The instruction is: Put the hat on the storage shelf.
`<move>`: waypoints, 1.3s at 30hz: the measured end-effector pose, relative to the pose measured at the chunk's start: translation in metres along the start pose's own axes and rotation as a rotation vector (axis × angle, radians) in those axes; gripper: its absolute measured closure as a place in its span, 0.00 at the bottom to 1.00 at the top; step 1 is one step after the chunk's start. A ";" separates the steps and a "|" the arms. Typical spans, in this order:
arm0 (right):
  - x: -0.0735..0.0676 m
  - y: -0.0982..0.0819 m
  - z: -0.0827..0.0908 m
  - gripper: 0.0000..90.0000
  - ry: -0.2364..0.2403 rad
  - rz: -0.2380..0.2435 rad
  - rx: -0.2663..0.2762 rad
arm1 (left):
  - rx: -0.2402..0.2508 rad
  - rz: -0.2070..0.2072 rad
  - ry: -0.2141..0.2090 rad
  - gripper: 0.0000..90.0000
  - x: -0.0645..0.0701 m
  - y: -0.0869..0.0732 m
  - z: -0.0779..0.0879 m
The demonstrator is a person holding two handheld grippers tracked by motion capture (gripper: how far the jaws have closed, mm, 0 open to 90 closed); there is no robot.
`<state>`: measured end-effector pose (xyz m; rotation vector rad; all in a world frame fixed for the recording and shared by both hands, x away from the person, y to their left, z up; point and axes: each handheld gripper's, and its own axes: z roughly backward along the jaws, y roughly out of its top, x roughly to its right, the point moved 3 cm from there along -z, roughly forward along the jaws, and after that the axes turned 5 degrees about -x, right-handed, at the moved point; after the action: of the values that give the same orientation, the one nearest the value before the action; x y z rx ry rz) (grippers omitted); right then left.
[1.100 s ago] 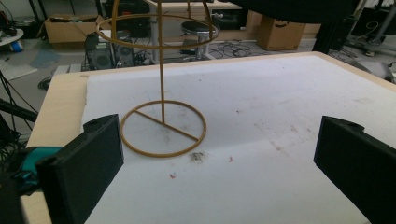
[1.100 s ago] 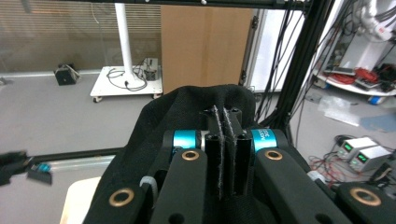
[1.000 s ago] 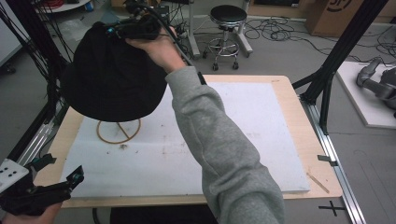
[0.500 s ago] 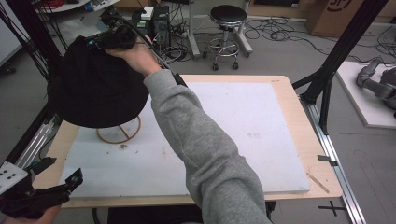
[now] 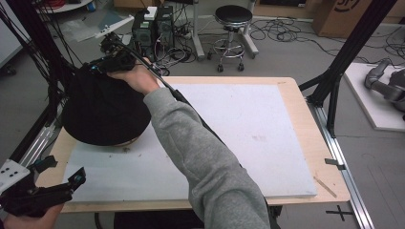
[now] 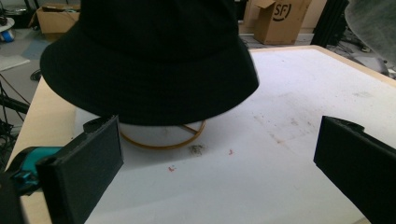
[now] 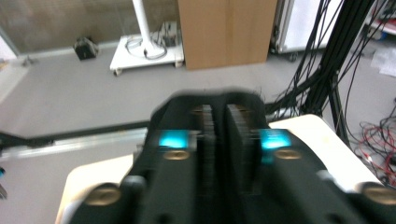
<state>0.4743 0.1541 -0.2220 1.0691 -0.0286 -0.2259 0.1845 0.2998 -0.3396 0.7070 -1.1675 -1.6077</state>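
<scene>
A black bucket hat (image 5: 102, 112) is seen lowered over a wooden ring stand (image 6: 163, 137) near the far left corner of the tabletop (image 5: 267, 119), its brim spread wide so that the ring is almost covered. The hat is carried at its crown by the right gripper (image 5: 112, 59), reached across from the person's side by a grey-sleeved arm (image 5: 200, 157); the crown appears to have been chosen as the hold so that the brim hangs free and the hat can settle squarely on the stand. In the right gripper view the fingers (image 7: 236, 128) are seen standing close together with a narrow gap between them; they have just been opening, and whether any cloth is still caught there cannot be told. A release of the hat onto the stand is judged to be in hand. The left gripper (image 5: 45, 191) is held low at the near left corner, its fingers (image 6: 84, 172) spread wide and empty, apparently kept out of the way while facing the hat
</scene>
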 end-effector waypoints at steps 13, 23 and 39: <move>0.011 -0.020 0.038 0.12 -0.099 -0.085 0.027 | 0.047 0.008 0.000 0.02 -0.014 0.019 -0.003; 0.006 -0.055 0.099 0.12 -0.146 -0.089 0.065 | 0.076 0.018 -0.008 0.02 -0.025 0.032 -0.009; 0.001 -0.133 0.194 0.12 -0.218 -0.136 0.126 | 0.066 0.004 -0.043 0.02 -0.026 0.042 -0.034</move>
<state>0.4270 -0.0755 -0.2442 1.1694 -0.1678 -0.4682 0.2389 0.3104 -0.3156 0.7154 -1.2577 -1.5941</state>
